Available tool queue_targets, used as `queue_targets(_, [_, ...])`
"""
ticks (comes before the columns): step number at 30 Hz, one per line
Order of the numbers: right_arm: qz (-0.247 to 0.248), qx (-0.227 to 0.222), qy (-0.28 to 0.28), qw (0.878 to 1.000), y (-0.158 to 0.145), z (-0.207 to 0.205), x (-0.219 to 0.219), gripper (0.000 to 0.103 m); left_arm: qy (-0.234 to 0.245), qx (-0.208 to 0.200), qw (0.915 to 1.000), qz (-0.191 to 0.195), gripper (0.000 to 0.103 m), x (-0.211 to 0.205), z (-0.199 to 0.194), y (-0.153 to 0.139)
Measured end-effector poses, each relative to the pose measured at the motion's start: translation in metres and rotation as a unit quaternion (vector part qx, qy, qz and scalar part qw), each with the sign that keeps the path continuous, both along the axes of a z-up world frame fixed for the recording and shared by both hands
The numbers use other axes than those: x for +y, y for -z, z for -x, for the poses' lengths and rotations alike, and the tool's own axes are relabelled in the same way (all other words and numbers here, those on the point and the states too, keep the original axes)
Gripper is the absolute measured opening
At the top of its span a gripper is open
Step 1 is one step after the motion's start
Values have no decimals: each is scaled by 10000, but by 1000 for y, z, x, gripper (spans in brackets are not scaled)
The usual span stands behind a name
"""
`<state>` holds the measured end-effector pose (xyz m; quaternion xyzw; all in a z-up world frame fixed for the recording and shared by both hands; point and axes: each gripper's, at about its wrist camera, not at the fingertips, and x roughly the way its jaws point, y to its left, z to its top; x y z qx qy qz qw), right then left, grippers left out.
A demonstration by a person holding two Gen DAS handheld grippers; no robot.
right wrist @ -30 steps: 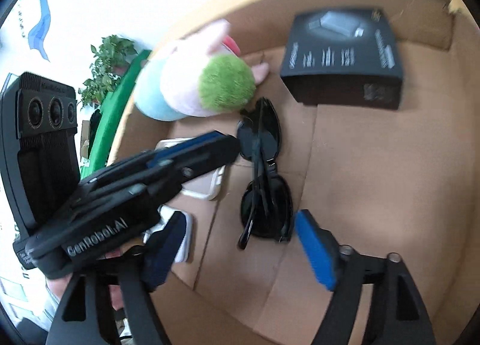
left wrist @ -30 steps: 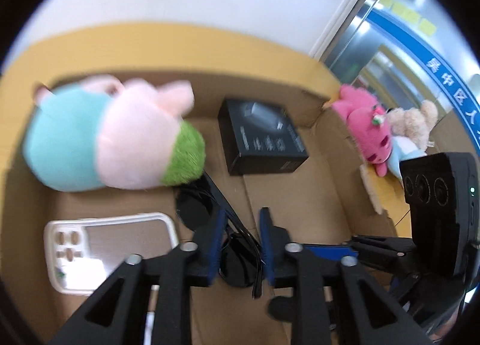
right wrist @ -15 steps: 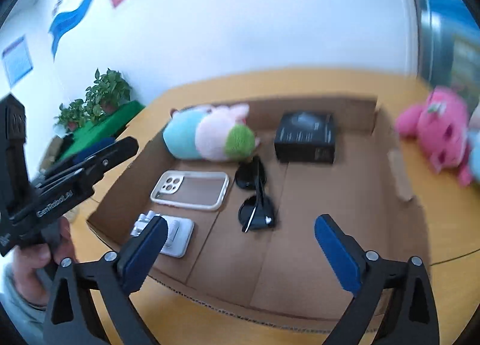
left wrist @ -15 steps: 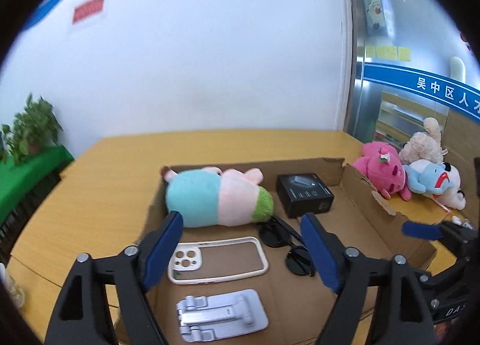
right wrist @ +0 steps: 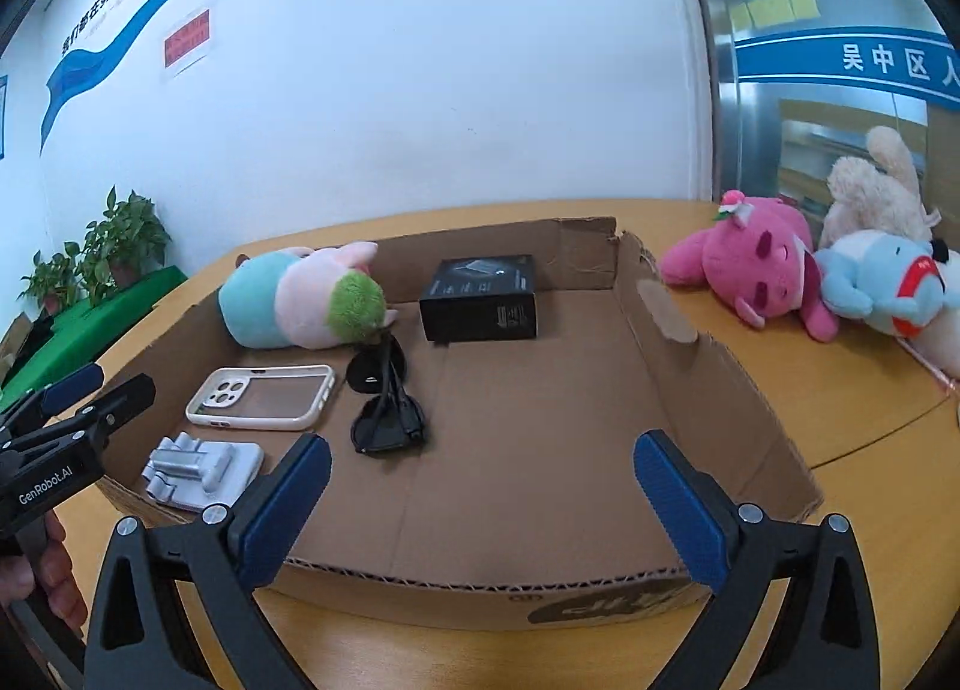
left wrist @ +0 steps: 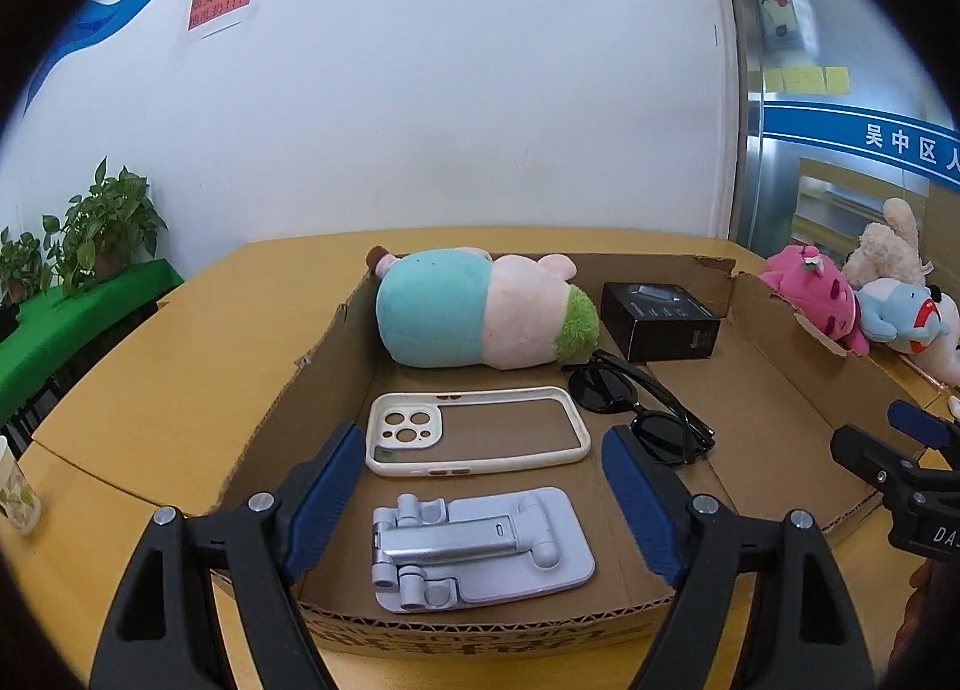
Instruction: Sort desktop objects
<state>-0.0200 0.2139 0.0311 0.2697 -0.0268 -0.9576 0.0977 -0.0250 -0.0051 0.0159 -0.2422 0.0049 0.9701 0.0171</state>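
A shallow cardboard tray on the table holds a teal, pink and green plush toy, a black box, folded black sunglasses, a white phone case and a silver phone stand. My left gripper hovers open at the tray's near edge, above the stand, with nothing between its fingers. My right gripper stands wide open over the tray's bare right half, also holding nothing. The sunglasses lie just left of it.
Pink, blue and beige plush toys lie on the wooden table to the right of the tray. A paper cup stands at the far left edge. Potted plants and a green surface lie beyond.
Both grippers drew back out of the tray from close over the sunglasses. The left jaws opened from a narrow gap around them; the right jaws widened. The sunglasses stay in the tray.
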Motion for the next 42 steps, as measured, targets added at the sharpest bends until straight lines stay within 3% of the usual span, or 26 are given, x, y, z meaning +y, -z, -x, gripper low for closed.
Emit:
queue_targets(5, [-168, 303, 58, 9994, 11, -5, -4, 103, -246, -277, 9991, 195, 81, 6, 7, 16])
queue_targets(8, [-298, 388, 129, 9987, 14, -6, -7, 103, -273, -71, 9994, 192, 83, 5, 1, 19])
queue_targets(16, [-418, 355, 141, 9984, 16, -4, -9, 103, -179, 75, 9997, 180, 89, 3, 0, 19])
queue_targets(42, [-424, 353, 156, 9984, 17, -3, -10, 103, -148, 54, 9997, 188, 89, 4, 2, 20])
